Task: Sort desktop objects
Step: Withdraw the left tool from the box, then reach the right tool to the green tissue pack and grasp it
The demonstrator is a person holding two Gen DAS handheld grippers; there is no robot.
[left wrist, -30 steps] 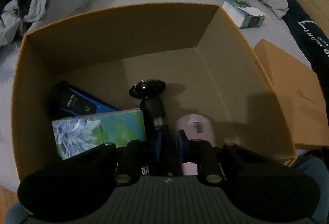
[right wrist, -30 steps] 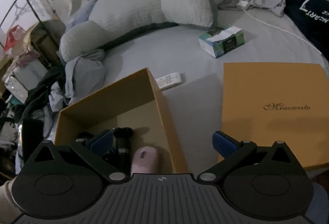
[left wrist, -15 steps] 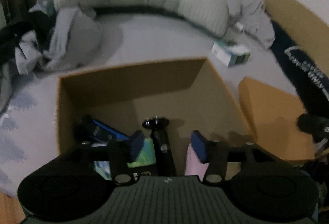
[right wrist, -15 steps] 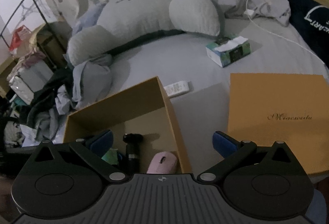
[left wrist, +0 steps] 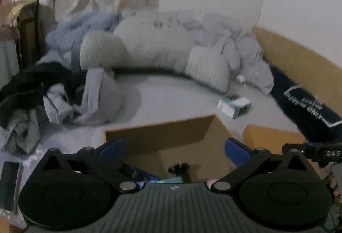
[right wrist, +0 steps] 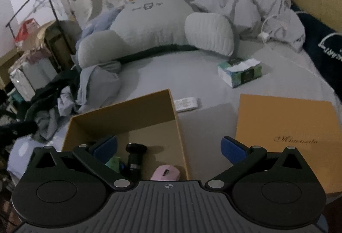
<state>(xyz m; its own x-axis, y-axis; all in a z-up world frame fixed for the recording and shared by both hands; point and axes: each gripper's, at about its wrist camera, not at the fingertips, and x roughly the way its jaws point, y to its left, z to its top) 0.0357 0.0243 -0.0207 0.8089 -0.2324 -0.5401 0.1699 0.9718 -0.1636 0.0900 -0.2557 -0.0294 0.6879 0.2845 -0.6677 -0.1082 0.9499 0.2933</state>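
Right wrist view gives me the clearest look: my right gripper (right wrist: 168, 148) has its jaws spread wide, holding nothing, above the near right corner of the open cardboard box (right wrist: 119, 113) on the bed (right wrist: 162, 75). Inside the box I see a pink mouse (right wrist: 165, 173) at the near right, a black cylindrical gadget (right wrist: 134, 156) standing just left of it, and a green packet (right wrist: 114, 163) partly hidden behind my left fingertip pad. Right of the box, apart from it, the orange lid (right wrist: 284, 124) lies flat with script lettering on it. A white remote (right wrist: 186, 103) lies on the sheet just past the box's far right corner, and a tissue box (right wrist: 240, 71) sits farther off, in front of the big grey cushion (right wrist: 154, 28).

From the left wrist, blurred, my left gripper (left wrist: 174, 149) also has its jaws spread and empty, raised over the same box (left wrist: 162, 134). I can make out the black gadget (left wrist: 179, 170) and a blue item (left wrist: 139, 172) low inside it. The tissue box (left wrist: 234, 104) lies beyond to the right.
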